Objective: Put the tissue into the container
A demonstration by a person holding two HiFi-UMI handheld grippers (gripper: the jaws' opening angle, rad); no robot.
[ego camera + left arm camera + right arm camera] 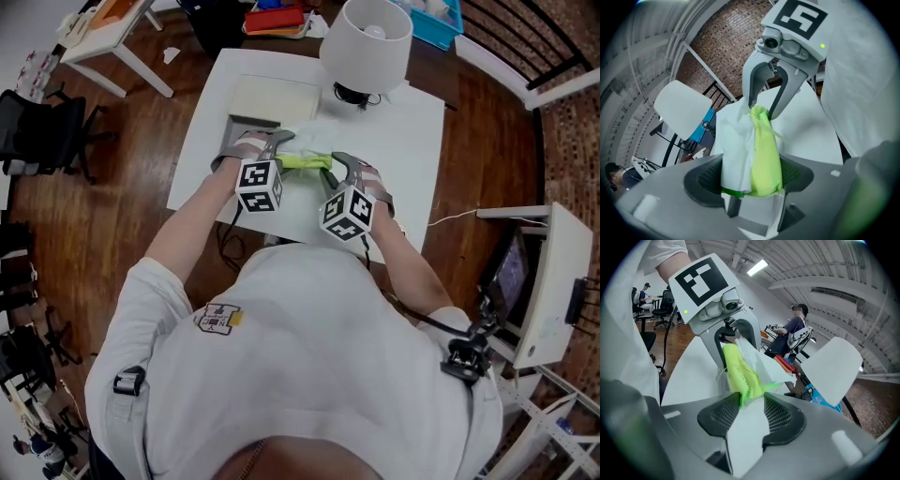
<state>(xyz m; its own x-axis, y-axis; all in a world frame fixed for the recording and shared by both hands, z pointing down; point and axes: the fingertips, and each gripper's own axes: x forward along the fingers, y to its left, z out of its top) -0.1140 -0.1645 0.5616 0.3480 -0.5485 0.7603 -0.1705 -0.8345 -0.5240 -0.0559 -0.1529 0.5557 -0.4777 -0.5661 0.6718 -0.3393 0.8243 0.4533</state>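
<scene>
A lime-green tissue packet (pixel 306 161) hangs between my two grippers above the white table (pixel 412 131). White tissue (pixel 735 150) sticks out along its side. My left gripper (pixel 281 153) is shut on one end, with both the green wrapper (pixel 765 154) and the white tissue pressed between its pads. My right gripper (pixel 335 169) is shut on the opposite end of the packet (pixel 740 373), which is pinched between its jaws. Each gripper faces the other across the packet. A flat beige container (pixel 274 98) lies on the table just beyond the grippers.
A lamp with a white shade (pixel 366 42) stands at the table's far edge. A blue bin (pixel 439 19) and red items (pixel 277 19) lie on the floor behind. A white desk unit (pixel 548 281) stands at the right. A seated person (pixel 797 331) is in the background.
</scene>
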